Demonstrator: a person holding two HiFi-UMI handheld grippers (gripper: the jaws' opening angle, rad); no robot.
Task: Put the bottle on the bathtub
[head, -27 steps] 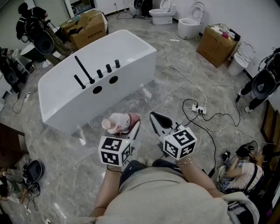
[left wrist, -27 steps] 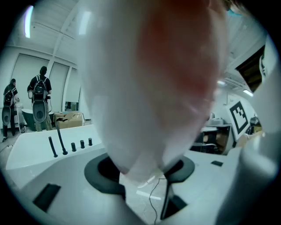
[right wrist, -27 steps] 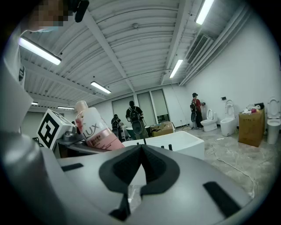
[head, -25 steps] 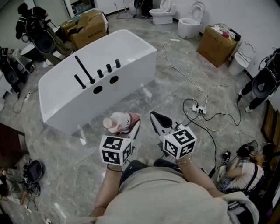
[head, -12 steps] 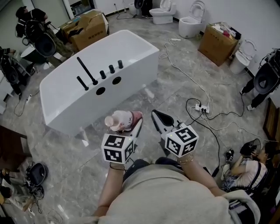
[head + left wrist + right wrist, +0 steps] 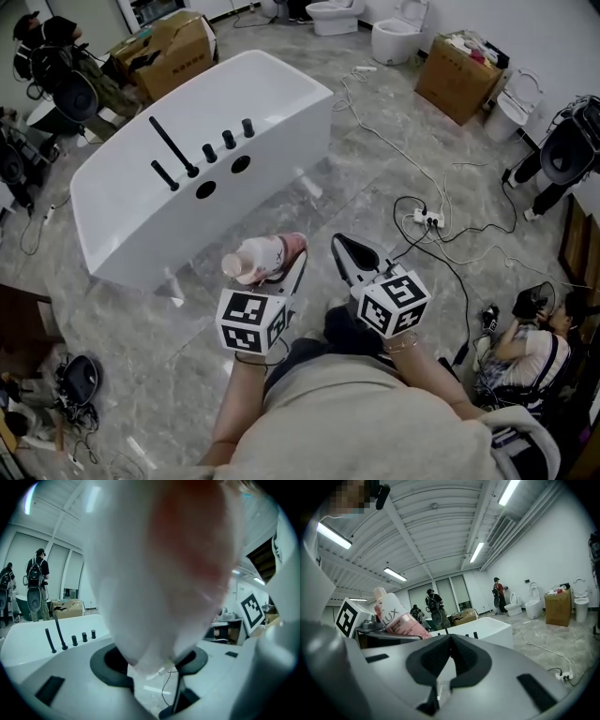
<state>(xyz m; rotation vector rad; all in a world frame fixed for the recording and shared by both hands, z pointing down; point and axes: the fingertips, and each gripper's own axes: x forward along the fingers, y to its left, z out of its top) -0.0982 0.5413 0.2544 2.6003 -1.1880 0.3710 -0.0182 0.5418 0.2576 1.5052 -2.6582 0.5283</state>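
Observation:
A pink and white bottle (image 6: 260, 258) lies sideways in my left gripper (image 6: 286, 264), which is shut on it, cap pointing left. It fills the left gripper view as a blurred bottle (image 6: 164, 569) and shows in the right gripper view as a bottle (image 6: 396, 616) with print on its side. The white bathtub (image 6: 202, 112) stands on the floor ahead and to the left, with black tap fittings (image 6: 197, 155) on its near rim. The tub also appears beyond the jaws as a bathtub (image 6: 42, 641) and a bathtub (image 6: 480, 632). My right gripper (image 6: 349, 251) is shut and holds nothing, beside the left one.
Cables and a power strip (image 6: 427, 218) lie on the grey floor to the right. Cardboard boxes (image 6: 169, 52) and toilets (image 6: 394, 37) stand beyond the tub. A person (image 6: 525, 352) sits at the lower right. People with backpack rigs (image 6: 56, 66) stand at the far left.
The whole view has shifted: the bathtub sits a little lower and further left in the head view. Both grippers keep their pose, the left still holding the bottle.

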